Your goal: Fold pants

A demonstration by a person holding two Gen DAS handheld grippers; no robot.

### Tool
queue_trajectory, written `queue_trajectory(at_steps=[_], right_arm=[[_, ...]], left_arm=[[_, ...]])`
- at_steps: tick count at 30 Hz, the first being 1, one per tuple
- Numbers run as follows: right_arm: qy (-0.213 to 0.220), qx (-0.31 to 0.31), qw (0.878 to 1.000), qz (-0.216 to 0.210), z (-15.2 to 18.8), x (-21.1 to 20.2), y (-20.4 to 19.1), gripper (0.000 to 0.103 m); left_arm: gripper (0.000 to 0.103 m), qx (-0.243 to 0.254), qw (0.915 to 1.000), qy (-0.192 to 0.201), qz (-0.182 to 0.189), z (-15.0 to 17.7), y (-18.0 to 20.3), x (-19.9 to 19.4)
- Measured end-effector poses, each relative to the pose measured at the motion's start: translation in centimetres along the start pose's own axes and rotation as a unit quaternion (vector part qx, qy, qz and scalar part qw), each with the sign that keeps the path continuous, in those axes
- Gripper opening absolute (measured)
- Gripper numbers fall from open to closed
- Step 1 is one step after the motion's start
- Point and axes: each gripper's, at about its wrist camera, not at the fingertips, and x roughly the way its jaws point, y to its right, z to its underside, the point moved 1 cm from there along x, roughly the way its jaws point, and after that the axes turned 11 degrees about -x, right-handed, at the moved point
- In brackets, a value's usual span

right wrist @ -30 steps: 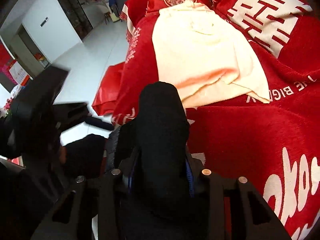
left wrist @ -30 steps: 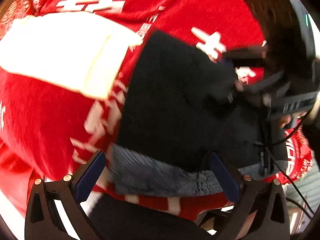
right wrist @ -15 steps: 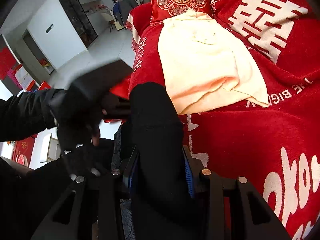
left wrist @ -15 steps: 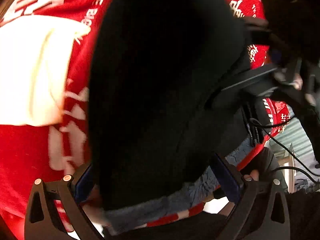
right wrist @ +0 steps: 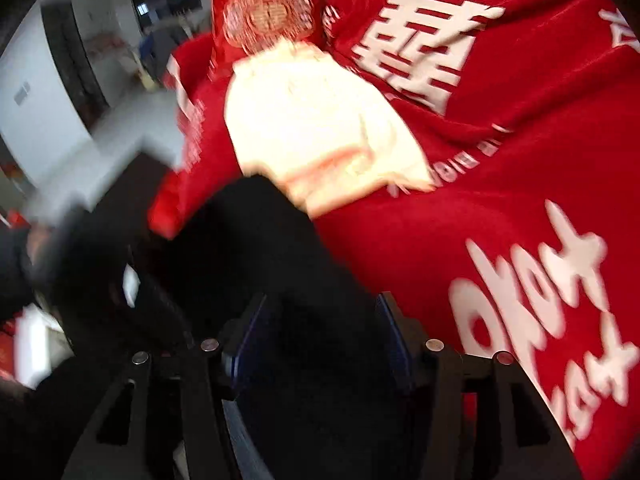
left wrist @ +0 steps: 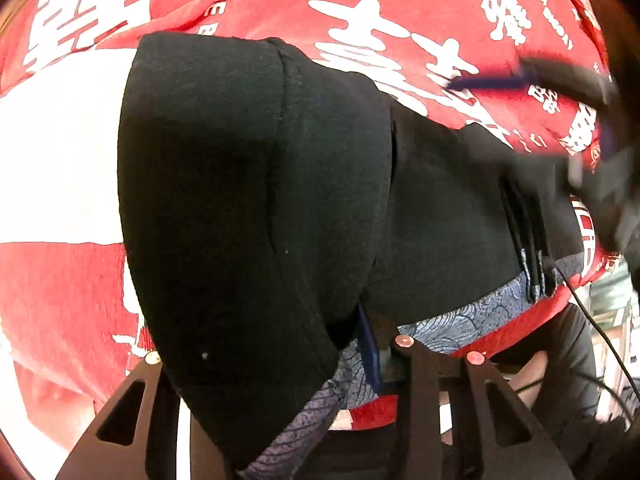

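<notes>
Left wrist view: black pants (left wrist: pixel 256 200) fill the frame centre, draped over the red bedspread (left wrist: pixel 400 4). A folded edge with stitched seam runs top to bottom at centre. The left gripper (left wrist: pixel 264 364) is clamped on a thick fold at lower centre; its left finger is hidden by cloth. Blue-grey patterned lining (left wrist: pixel 460 320) shows along the lower right hem. The right gripper (left wrist: pixel 560 92) is blurred at upper right.

Right wrist view, blurred: the right gripper (right wrist: pixel 320 336) has pants (right wrist: pixel 256 248) between its fingers, pinched at lower centre. A cream garment (right wrist: pixel 312 128) lies beyond, upper centre. Open bedspread (right wrist: pixel 500 208) lies to the right; the bed edge and floor (right wrist: pixel 132 120) are at left.
</notes>
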Motion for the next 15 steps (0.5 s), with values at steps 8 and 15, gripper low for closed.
queue_trajectory(at_steps=[8, 15], right_arm=[[-0.079, 0.084, 0.993, 0.019, 9.8, 3.3, -0.7, 0.068], [-0.027, 0.131, 0.989, 0.067, 12.7, -3.7, -0.5, 0.068]], left_arm=[[0.034, 0.005, 0.9985, 0.007, -0.055, 0.8, 1.4, -2.2], [0.027, 0.017, 0.9951, 0.02, -0.096, 0.1, 5.6, -3.1]])
